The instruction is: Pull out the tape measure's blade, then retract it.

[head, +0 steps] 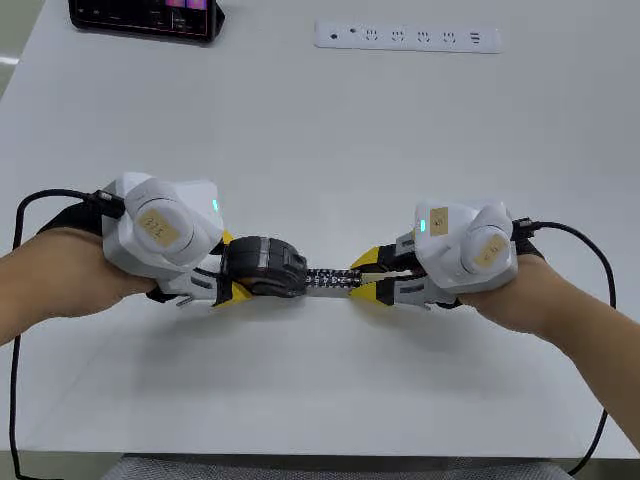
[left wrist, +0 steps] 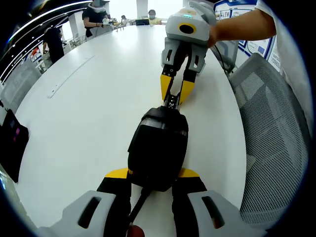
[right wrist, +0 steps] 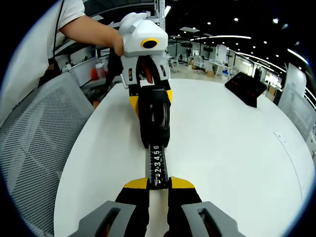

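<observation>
Tape measure [head: 264, 267], black case, is lying just left of centre in the head view on the white table [head: 320, 140]. Its blade [head: 330, 279] is running out to the right with a short length showing; in the right gripper view, printed numerals up to 6 are showing along it. Left gripper [head: 231, 266] is clamping the case, its jaws spread to the case's width and its yellow tips pressing on opposite sides. Right gripper [head: 364, 277] is pinching the blade's free end, its jaws nearly together with the strip between the yellow tips. The two grippers are facing each other along the blade. A black cable [head: 20, 215] is trailing off at the left edge. A white power strip [head: 407, 37] is lying at upper right of centre, and a dark device [head: 147, 15] is sitting at upper left.
</observation>
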A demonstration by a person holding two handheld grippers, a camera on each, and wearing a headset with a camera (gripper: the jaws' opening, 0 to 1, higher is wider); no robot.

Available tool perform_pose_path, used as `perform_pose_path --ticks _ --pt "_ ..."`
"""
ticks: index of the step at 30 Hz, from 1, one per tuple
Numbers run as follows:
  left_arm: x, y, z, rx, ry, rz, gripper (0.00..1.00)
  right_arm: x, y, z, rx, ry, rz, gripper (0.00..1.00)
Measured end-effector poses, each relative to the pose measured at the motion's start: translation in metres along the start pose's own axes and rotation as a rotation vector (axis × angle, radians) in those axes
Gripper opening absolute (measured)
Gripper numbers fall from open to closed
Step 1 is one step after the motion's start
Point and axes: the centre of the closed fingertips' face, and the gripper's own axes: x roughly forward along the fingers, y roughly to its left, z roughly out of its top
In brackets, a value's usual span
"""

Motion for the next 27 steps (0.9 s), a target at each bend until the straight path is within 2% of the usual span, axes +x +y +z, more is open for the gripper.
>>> perform_pose_path --ticks 27 --pt "0.0 0.0 0.001 0.001 0.003 0.003 0.26 -0.019 -0.003 -0.018 0.011 0.025 -0.024 0.09"
